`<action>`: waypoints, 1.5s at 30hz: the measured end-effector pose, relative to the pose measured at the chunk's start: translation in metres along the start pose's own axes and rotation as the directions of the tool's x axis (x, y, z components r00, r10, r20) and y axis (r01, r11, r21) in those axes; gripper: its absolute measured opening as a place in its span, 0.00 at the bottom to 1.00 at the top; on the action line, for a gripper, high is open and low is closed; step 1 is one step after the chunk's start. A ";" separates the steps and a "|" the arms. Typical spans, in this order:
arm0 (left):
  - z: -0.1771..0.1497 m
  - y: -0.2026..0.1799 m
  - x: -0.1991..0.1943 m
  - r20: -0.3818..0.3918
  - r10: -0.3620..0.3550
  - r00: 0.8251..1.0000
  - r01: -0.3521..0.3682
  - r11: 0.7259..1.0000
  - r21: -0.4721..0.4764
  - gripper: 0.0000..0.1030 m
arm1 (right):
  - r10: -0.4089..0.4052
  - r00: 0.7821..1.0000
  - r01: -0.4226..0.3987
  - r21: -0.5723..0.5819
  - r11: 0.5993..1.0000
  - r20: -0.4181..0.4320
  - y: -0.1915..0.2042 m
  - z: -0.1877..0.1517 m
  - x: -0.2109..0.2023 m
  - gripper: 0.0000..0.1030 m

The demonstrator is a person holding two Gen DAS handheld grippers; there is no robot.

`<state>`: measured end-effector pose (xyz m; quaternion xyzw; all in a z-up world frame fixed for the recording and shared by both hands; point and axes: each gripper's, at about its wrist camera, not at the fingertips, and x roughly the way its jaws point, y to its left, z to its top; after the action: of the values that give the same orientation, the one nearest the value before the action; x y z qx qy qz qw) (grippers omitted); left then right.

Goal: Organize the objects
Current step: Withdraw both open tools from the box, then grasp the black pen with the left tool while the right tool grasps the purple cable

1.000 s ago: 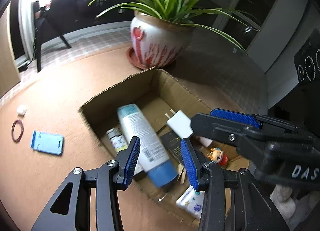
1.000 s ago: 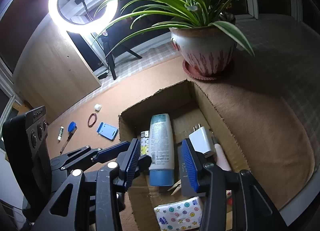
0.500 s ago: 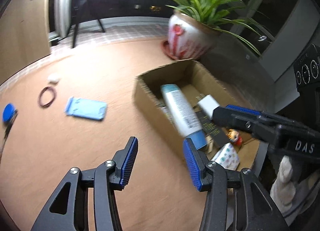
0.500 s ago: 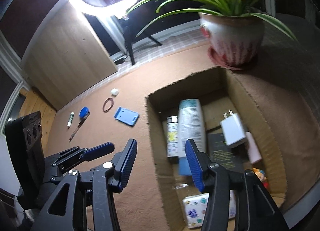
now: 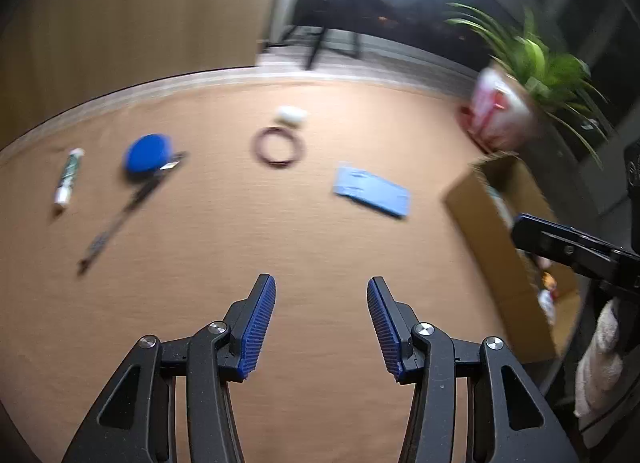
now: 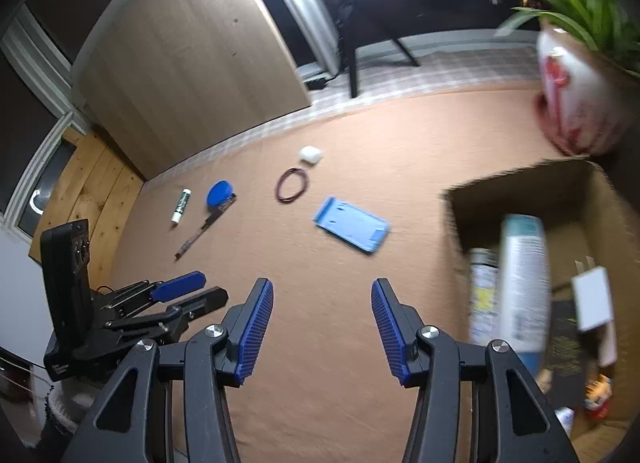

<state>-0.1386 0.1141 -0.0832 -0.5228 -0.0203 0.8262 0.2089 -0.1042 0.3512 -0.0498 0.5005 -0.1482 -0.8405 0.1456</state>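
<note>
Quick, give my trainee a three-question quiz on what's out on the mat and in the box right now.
1. True or false: the blue tray lies inside the cardboard box.
2. Which item lies right beside the rubber band? A) the white case B) the glue stick C) the pen
3. Fill in: both the left claw and the right claw hold ____.

Key: 1 false, it lies on the mat; 2 A; 3 nothing, both are open.

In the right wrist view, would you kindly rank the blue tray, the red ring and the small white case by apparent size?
Largest to smallest:
1. blue tray
2. red ring
3. small white case, though it lies farthest from the camera.
</note>
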 end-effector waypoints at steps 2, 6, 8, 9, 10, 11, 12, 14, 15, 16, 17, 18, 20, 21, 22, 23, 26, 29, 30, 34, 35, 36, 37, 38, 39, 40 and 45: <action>0.003 0.026 0.000 -0.003 0.032 0.999 -0.032 0.999 -0.025 0.50 | 0.029 0.999 -0.029 0.006 1.000 -0.026 0.007 0.007 0.015 0.46; 0.011 0.064 0.005 -0.012 0.083 0.996 -0.084 0.995 -0.053 0.50 | 0.052 0.997 -0.053 -0.014 0.998 -0.063 0.021 0.023 0.043 0.46; 0.016 0.084 0.007 -0.018 0.110 0.994 -0.111 0.992 -0.066 0.50 | 0.074 0.993 -0.076 -0.016 0.997 -0.088 0.026 0.032 0.057 0.46; 0.018 0.092 0.007 -0.020 0.118 0.993 -0.119 0.990 -0.071 0.50 | 0.071 0.993 -0.073 -0.016 0.997 -0.093 0.028 0.037 0.064 0.46; 0.021 0.101 0.008 -0.021 0.129 0.991 -0.130 0.989 -0.075 0.50 | 0.065 0.993 -0.068 -0.026 0.997 -0.098 0.032 0.042 0.071 0.46; 0.023 0.106 0.009 -0.023 0.136 0.990 -0.138 0.988 -0.076 0.50 | 0.062 0.992 -0.066 -0.041 0.997 -0.107 0.036 0.047 0.077 0.46; 0.026 0.113 0.010 -0.028 0.144 0.989 -0.146 0.986 -0.078 0.50 | 0.057 0.992 -0.064 -0.057 0.996 -0.116 0.041 0.050 0.083 0.46; 0.032 0.125 0.014 -0.037 0.152 0.988 -0.155 0.985 -0.081 0.50 | 0.044 0.989 -0.057 -0.091 0.994 -0.139 0.051 0.059 0.098 0.46; 0.035 0.130 0.016 -0.040 0.157 0.987 -0.160 0.984 -0.080 0.50 | 0.032 0.989 -0.047 -0.104 0.993 -0.147 0.054 0.063 0.105 0.46; 0.038 0.135 0.018 -0.044 0.163 0.986 -0.166 0.983 -0.078 0.50 | 0.015 0.988 -0.034 -0.120 0.992 -0.155 0.058 0.068 0.114 0.46; 0.041 0.139 0.020 -0.048 0.168 0.985 -0.171 0.982 -0.075 0.50 | 0.007 0.987 -0.028 -0.131 0.991 -0.163 0.060 0.071 0.119 0.46; 0.044 0.142 0.023 -0.053 0.170 0.984 -0.174 0.982 -0.069 0.50 | -0.004 0.985 -0.021 -0.144 0.989 -0.172 0.062 0.075 0.126 0.46; 0.050 0.146 0.029 -0.064 0.170 0.983 -0.173 0.984 -0.052 0.50 | -0.030 0.982 -0.001 -0.163 0.987 -0.188 0.066 0.082 0.140 0.46; 0.052 0.148 0.030 -0.068 0.166 0.984 -0.170 0.984 -0.049 0.50 | -0.036 0.979 0.001 -0.171 0.985 -0.200 0.067 0.085 0.147 0.46; 0.054 0.150 0.033 -0.074 0.163 0.984 -0.167 0.985 -0.046 0.50 | -0.042 0.976 0.004 -0.175 0.985 -0.213 0.068 0.088 0.155 0.46; 0.057 0.152 0.038 -0.083 0.165 0.983 -0.169 0.985 -0.046 0.48 | -0.053 0.975 0.014 -0.176 0.984 -0.218 0.069 0.090 0.162 0.46; 0.059 0.154 0.047 -0.097 0.162 0.982 -0.166 0.985 -0.044 0.40 | -0.093 0.969 0.047 -0.201 0.979 -0.227 0.072 0.096 0.179 0.46; 0.061 0.153 0.053 -0.109 0.161 0.981 -0.166 0.985 -0.036 0.36 | -0.153 0.960 0.095 -0.244 0.965 -0.233 0.076 0.099 0.194 0.45; 0.060 0.154 0.054 -0.112 0.160 0.981 -0.164 0.986 -0.032 0.33 | -0.173 0.957 0.112 -0.256 0.960 -0.232 0.076 0.099 0.198 0.45; 0.061 0.151 0.056 -0.114 0.168 0.979 -0.171 0.985 -0.011 0.30 | -0.218 0.948 0.147 -0.286 0.947 -0.233 0.076 0.100 0.207 0.38; 0.062 0.151 0.056 -0.115 0.167 0.979 -0.169 0.986 -0.009 0.28 | -0.225 0.947 0.154 -0.293 0.944 -0.229 0.077 0.100 0.207 0.37; 0.063 0.151 0.057 -0.116 0.166 0.979 -0.168 0.986 -0.007 0.27 | -0.234 0.945 0.159 -0.300 0.940 -0.231 0.077 0.101 0.208 0.36; 0.064 0.152 0.058 -0.117 0.166 0.979 -0.168 0.986 -0.007 0.26 | -0.238 0.943 0.162 -0.305 0.938 -0.231 0.077 0.101 0.208 0.35; 0.065 0.151 0.058 -0.117 0.166 0.979 -0.168 0.986 -0.005 0.25 | -0.247 0.942 0.169 -0.314 0.934 -0.228 0.078 0.100 0.208 0.33; 0.065 0.151 0.059 -0.117 0.168 0.979 -0.170 0.985 -0.004 0.23 | -0.257 0.940 0.177 -0.324 0.929 -0.224 0.079 0.099 0.209 0.30; 0.066 0.151 0.059 -0.118 0.169 0.979 -0.171 0.985 -0.001 0.23 | -0.272 0.937 0.189 -0.339 0.922 -0.218 0.080 0.098 0.209 0.29; 0.063 0.147 0.058 -0.113 0.177 0.978 -0.177 0.984 0.011 0.18 | -0.270 0.937 0.178 -0.361 0.916 -0.223 0.081 0.092 0.205 0.11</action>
<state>-0.2627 0.0130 -0.1417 -0.5683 0.0386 0.8106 0.1357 -0.2714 0.2064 -0.1399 0.5912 0.0767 -0.7889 0.1491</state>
